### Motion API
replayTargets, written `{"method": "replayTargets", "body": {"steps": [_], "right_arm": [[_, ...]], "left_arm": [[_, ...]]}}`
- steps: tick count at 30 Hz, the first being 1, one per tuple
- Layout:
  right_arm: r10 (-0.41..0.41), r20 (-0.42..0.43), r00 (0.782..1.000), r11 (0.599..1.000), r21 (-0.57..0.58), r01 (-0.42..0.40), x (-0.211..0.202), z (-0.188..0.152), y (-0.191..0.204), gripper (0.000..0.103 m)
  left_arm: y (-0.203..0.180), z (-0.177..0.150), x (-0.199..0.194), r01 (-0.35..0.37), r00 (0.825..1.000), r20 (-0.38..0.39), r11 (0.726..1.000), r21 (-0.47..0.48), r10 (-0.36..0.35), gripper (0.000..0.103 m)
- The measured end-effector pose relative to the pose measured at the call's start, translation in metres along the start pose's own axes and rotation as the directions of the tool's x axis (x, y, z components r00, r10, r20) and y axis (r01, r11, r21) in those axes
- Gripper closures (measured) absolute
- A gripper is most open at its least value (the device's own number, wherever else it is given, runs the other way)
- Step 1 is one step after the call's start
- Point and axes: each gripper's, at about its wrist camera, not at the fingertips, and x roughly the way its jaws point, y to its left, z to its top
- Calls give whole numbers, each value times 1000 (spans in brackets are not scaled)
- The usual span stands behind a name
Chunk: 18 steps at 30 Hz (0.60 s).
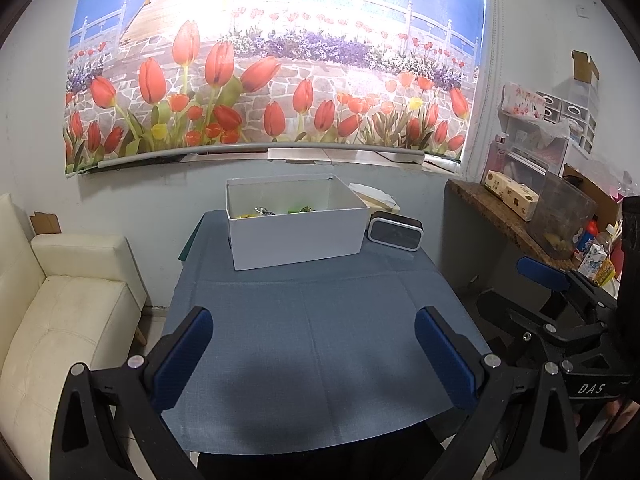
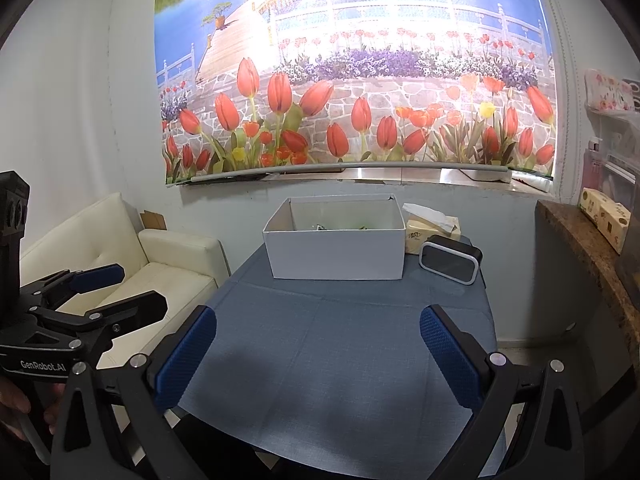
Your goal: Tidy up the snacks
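A white open box (image 1: 298, 236) stands at the far end of the blue-covered table (image 1: 320, 340); it also shows in the right wrist view (image 2: 336, 254). Several snack packets (image 1: 276, 211) lie inside it, mostly hidden by its walls. My left gripper (image 1: 314, 354) is open and empty above the table's near edge. My right gripper (image 2: 318, 354) is open and empty, also above the near edge. Each gripper shows at the side of the other's view, the right one (image 1: 536, 304) and the left one (image 2: 120, 288).
A small black speaker (image 1: 395, 233) and a tissue pack (image 2: 430, 226) sit right of the box. A cream sofa (image 1: 68, 312) stands left of the table. A cluttered wooden shelf (image 1: 516, 216) runs along the right wall. A tulip poster (image 1: 272, 60) hangs behind.
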Motion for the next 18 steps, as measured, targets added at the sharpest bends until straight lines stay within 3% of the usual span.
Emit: {"method": "replayTargets", "body": {"steps": [18], "right_arm": [[7, -7, 1000, 1000, 1, -7, 1, -2, 0, 0]], "left_arm": [[5, -1, 0, 6, 1000, -2, 1000, 2, -6, 0]]}}
